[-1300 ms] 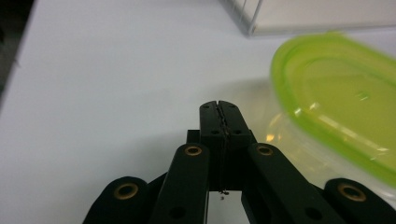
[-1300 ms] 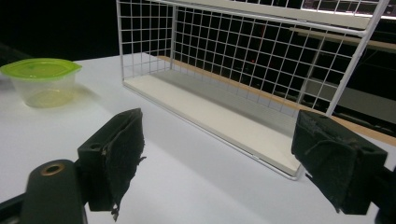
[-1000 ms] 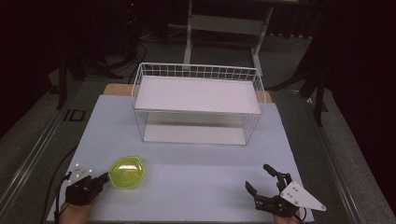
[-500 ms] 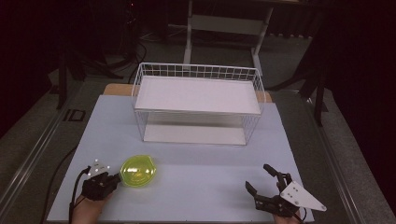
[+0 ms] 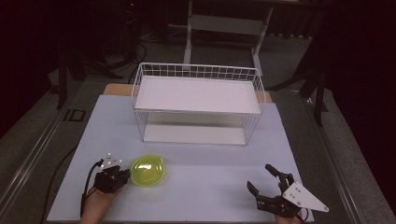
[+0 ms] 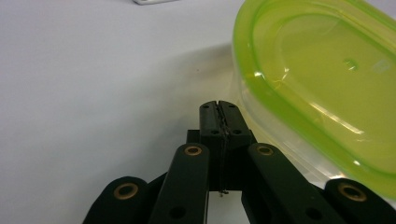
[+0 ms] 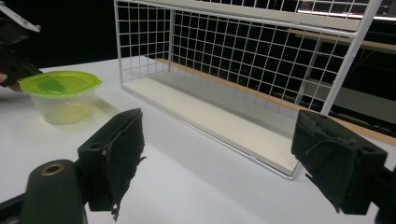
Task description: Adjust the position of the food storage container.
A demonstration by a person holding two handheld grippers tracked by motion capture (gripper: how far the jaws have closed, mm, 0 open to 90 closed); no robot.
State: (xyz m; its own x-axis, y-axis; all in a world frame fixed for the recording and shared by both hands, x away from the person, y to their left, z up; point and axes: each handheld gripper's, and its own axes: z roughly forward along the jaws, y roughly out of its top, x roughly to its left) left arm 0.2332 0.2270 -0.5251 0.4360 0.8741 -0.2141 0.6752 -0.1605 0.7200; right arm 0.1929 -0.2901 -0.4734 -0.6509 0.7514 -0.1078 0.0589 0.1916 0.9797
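A clear tub with a lime-green lid (image 5: 148, 169) stands on the white table near its front left. My left gripper (image 5: 123, 175) is just to its left, shut with nothing between its jaws. In the left gripper view the closed tips (image 6: 219, 109) sit close against the tub (image 6: 322, 88), below the lid's rim. My right gripper (image 5: 259, 177) rests open near the front right, holding nothing. Its view looks between the spread pads (image 7: 229, 154) across the table to the tub (image 7: 63, 95) and the left gripper (image 7: 14, 51).
A white wire rack with two shelves (image 5: 198, 100) stands at the middle back of the table; its open lower shelf (image 7: 210, 116) faces the front. A bare stretch of the white table (image 5: 210, 177) lies between the two grippers.
The left gripper has slid to the right along the front of the table, and the green-lidded tub has moved right ahead of it. The right gripper has stayed put.
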